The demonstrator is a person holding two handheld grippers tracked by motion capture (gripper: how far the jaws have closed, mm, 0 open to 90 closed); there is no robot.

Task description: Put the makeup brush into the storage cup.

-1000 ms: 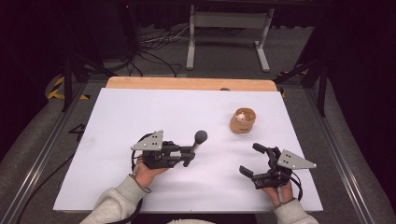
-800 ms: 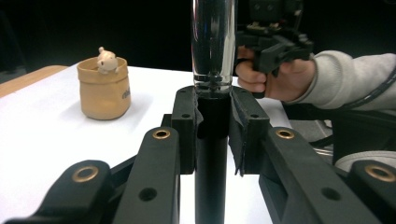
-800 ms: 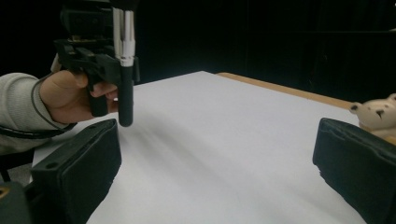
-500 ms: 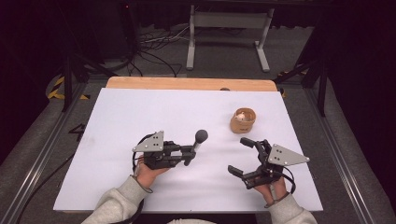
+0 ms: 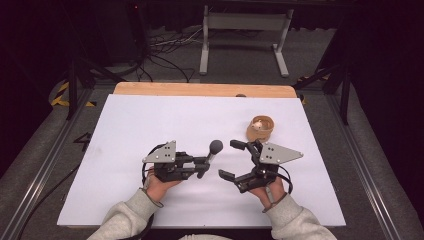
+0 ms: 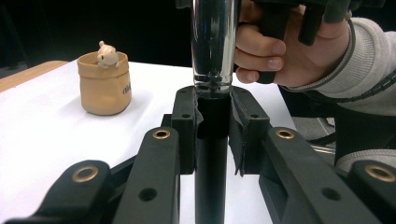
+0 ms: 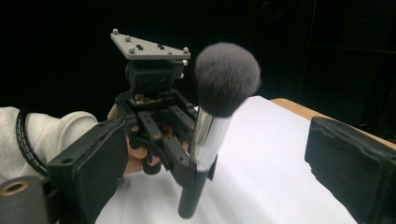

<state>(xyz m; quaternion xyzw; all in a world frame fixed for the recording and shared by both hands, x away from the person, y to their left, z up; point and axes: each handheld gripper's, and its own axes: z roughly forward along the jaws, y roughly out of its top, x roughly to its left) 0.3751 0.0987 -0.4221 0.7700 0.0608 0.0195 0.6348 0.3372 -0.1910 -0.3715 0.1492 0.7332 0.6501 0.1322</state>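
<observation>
Upright brush (image 5: 212, 152) clamped in left tongs (image 5: 202, 167), right tongs (image 5: 235, 159) beside

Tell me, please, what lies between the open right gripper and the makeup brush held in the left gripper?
Nothing: in the high view only bare white table sheet separates the right gripper from the makeup brush held by the left gripper.

The high view looked down and forward from above the person's side of the table (image 5: 150, 115), far enough to take in the whole white top. The left gripper view sat low and close behind its own jaws, facing along them at the brush (image 6: 212, 56) and a small pot (image 6: 104, 84) beyond. The right gripper view looked across at the same brush (image 7: 219, 93) from nearby. All three shared the brush (image 5: 212, 151).
</observation>
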